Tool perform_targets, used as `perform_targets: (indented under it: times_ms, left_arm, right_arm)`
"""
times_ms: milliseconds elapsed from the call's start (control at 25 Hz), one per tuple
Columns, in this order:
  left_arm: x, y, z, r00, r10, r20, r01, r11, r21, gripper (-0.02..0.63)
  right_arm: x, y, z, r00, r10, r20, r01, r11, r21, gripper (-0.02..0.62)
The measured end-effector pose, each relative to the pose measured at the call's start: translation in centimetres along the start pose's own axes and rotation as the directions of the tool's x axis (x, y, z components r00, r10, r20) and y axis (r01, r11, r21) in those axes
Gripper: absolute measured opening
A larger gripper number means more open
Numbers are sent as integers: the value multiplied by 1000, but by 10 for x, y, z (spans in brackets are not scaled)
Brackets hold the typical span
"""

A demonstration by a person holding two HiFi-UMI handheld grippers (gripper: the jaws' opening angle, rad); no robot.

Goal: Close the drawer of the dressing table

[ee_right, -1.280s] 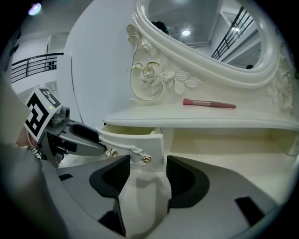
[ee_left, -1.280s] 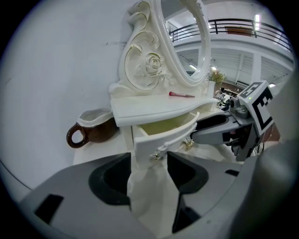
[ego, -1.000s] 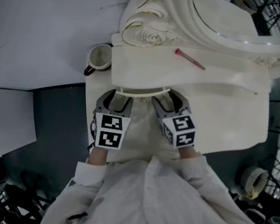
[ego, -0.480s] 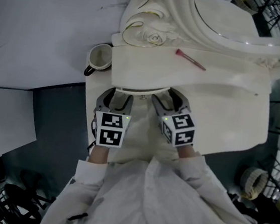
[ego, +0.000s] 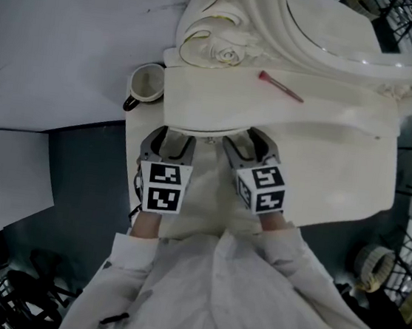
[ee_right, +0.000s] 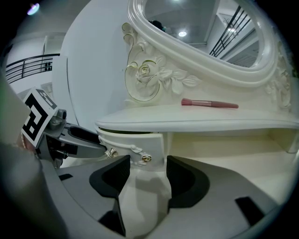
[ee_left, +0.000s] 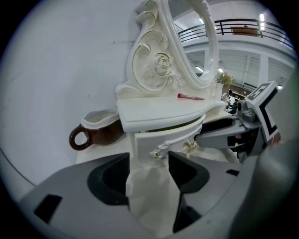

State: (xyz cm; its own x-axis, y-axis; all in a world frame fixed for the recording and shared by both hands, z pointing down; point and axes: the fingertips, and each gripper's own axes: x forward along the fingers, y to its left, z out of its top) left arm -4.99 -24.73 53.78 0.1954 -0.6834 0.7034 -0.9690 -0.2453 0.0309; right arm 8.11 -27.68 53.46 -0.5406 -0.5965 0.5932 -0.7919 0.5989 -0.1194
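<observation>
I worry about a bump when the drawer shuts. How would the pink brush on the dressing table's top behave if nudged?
The brush looks slim and probably round-handled, so it would likely roll. It seems light and lies loose on the smooth top, so it may also slide easily.

Both arms, in white sleeves [ego: 135, 259], reach forward side by side from the near edge. Each hand holds its tool tilted down and away. The left gripper [ego: 171, 135] has its jaws wide apart, and they have just been opening. The drawer front [ee_left: 163, 140] stands at the gap off their tips, not pressed. The right gripper [ego: 252, 140], just to its right, also has its jaws apart and grips nothing. The marker cubes [ego: 162, 188] face upward.
</observation>
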Motion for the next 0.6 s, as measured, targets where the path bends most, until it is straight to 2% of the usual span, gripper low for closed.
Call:
perform_targets:
  times_ms: [600]
  left_arm:
    - [4,8,9,999,33,21,-33,999,-8,241]
  right_arm:
    - [6,-4,8,1000,-23,19,23,1000,0,221]
